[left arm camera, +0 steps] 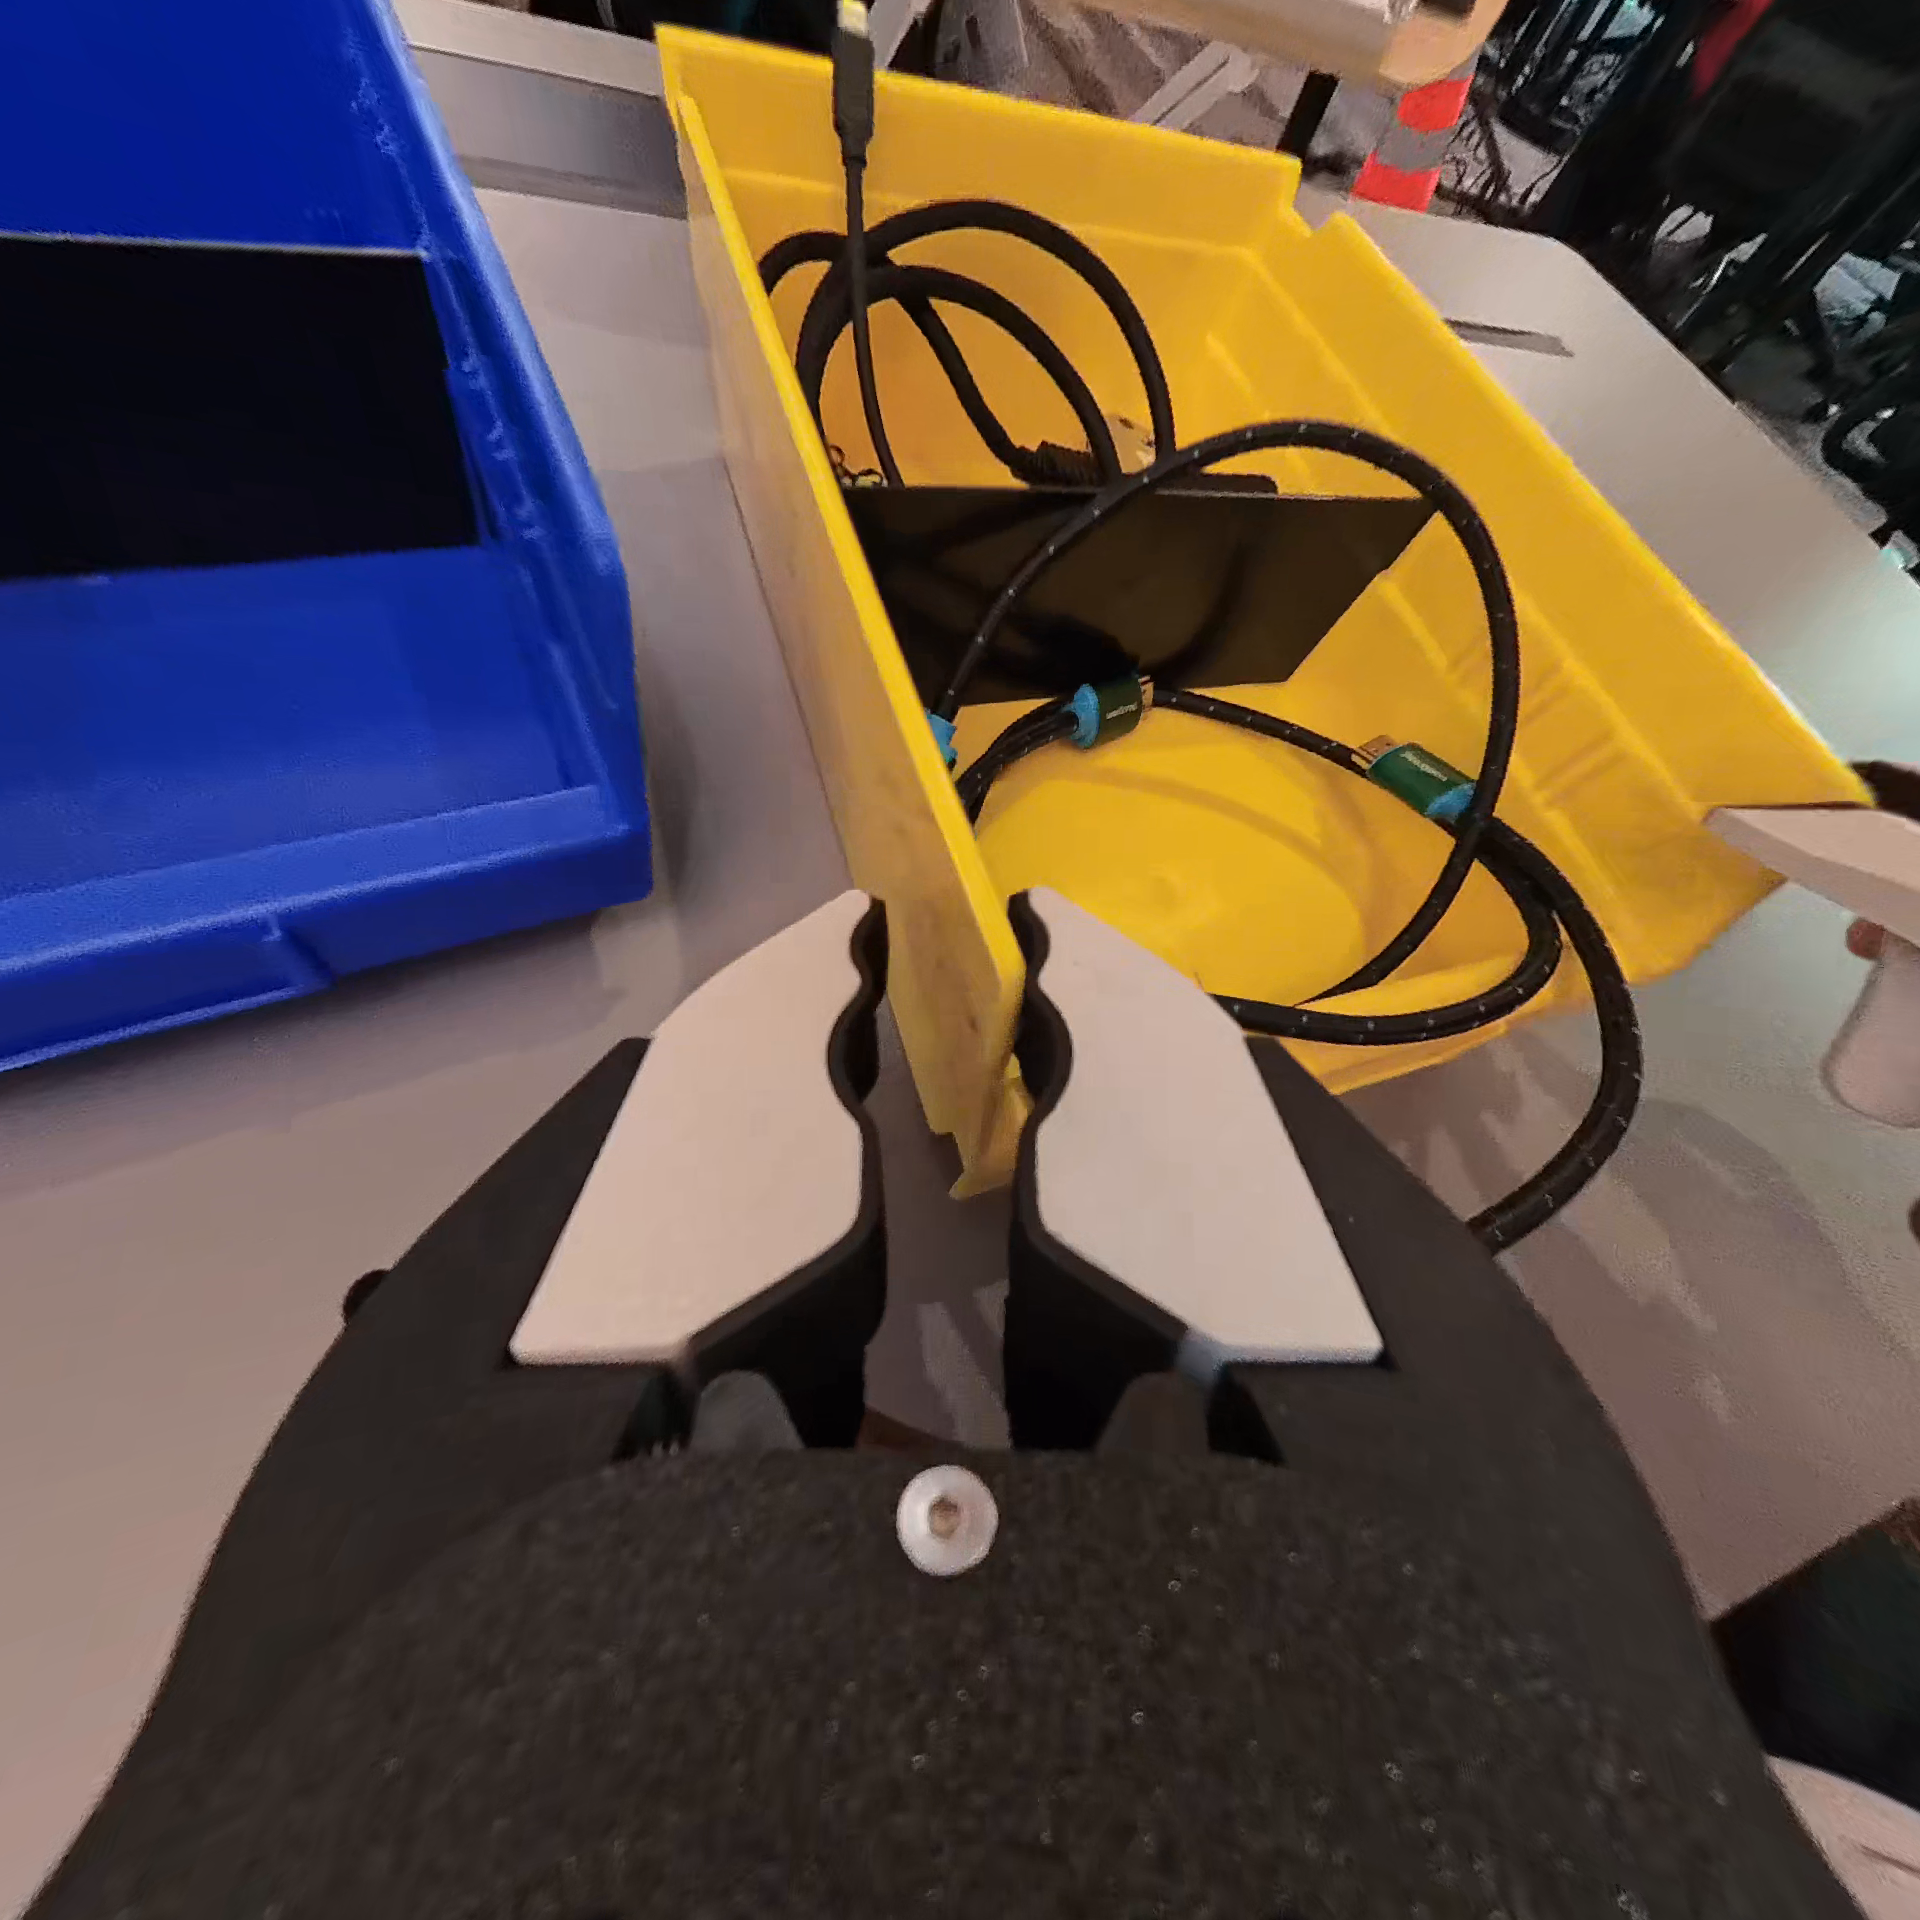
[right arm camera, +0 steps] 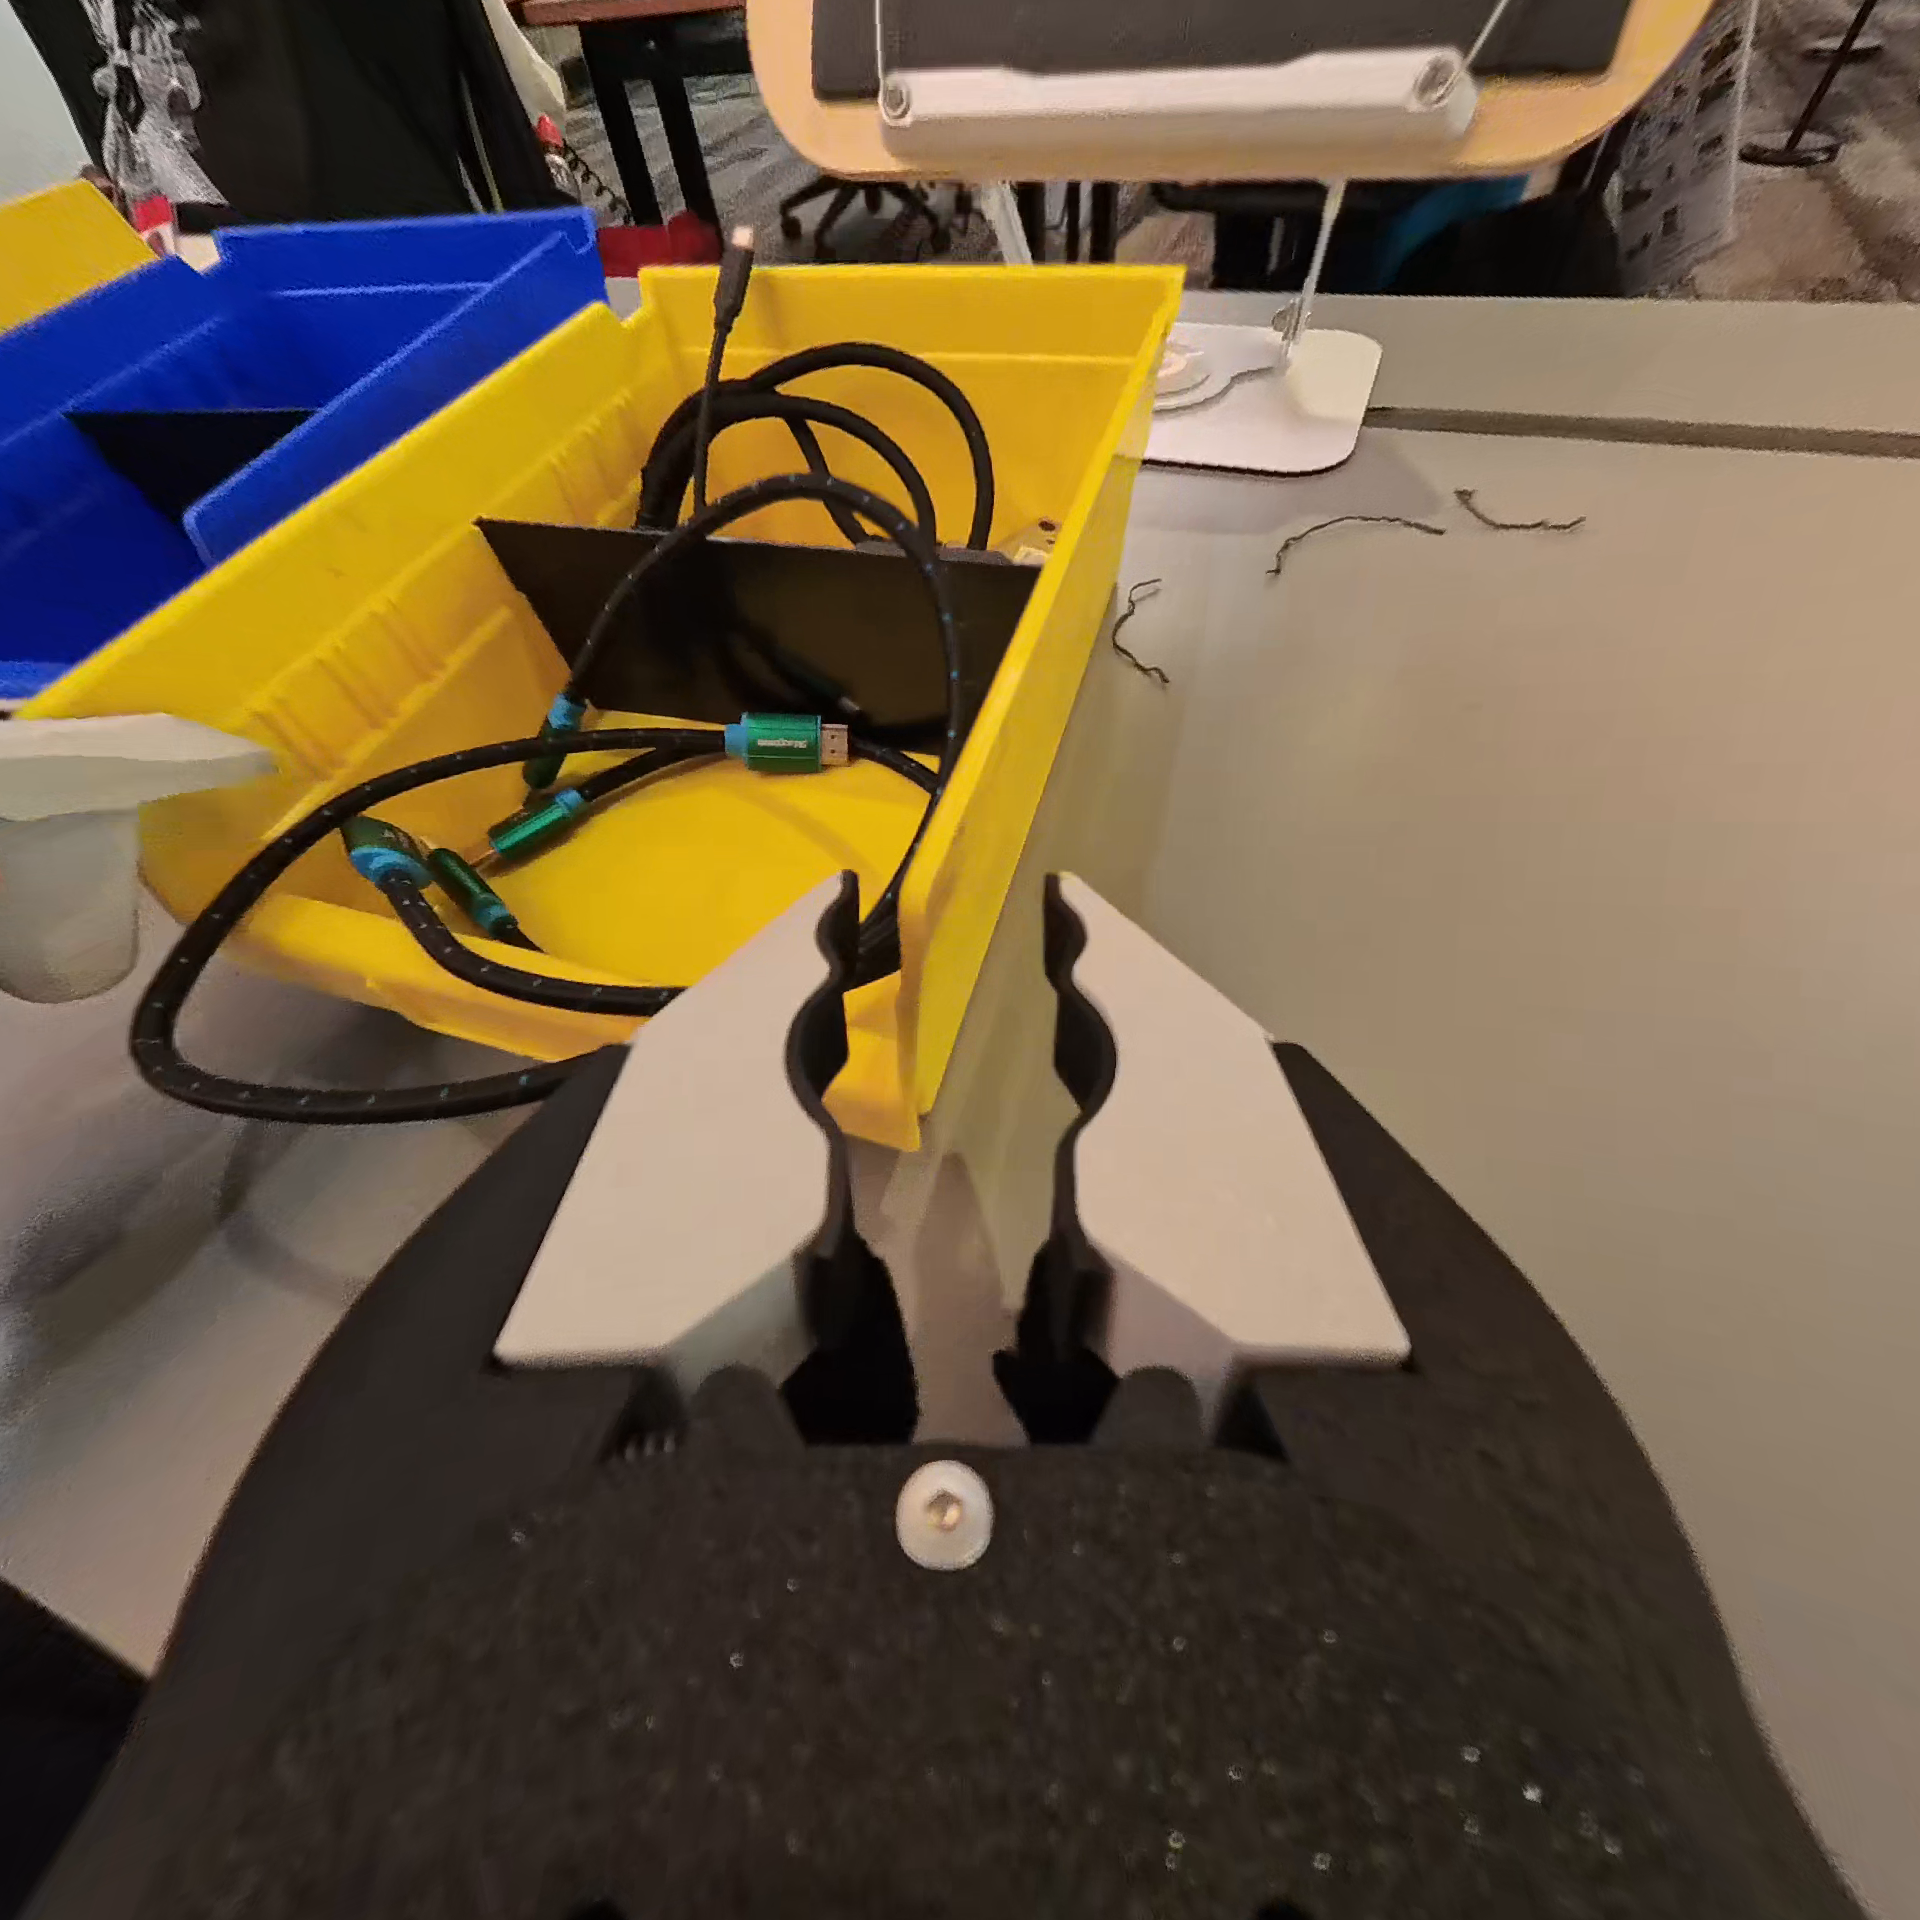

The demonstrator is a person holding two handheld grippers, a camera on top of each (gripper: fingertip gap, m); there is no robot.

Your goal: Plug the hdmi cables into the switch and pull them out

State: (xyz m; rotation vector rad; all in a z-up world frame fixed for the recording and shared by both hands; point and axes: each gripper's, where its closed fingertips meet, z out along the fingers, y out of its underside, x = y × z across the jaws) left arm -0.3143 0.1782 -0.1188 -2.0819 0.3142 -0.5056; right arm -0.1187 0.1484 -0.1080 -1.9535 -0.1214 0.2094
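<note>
A yellow bin (left arm camera: pixel 1039 156) on the grey table holds black braided HDMI cables with green plugs (left arm camera: pixel 1413 774) and a black divider (left arm camera: pixel 1143 582). One cable loop (left arm camera: pixel 1600 1091) hangs over the bin's low front onto the table. My left gripper (left arm camera: pixel 951 904) is shut on the bin's left wall near the front corner. My right gripper (right arm camera: pixel 951 894) straddles the bin's right wall (right arm camera: pixel 1039 727) with a gap showing, so it is open. Several green plugs (right arm camera: pixel 790 743) lie in the front compartment. A thin black cable (right arm camera: pixel 727 301) sticks up from the back. I cannot make out a switch.
A blue bin (left arm camera: pixel 312 623) stands close on the left of the yellow one; it also shows in the right wrist view (right arm camera: pixel 260 343). A white stand base (right arm camera: pixel 1268 405) and loose thread scraps (right arm camera: pixel 1351 530) lie on the table to the right. An orange cone (left arm camera: pixel 1413 135) stands beyond the table.
</note>
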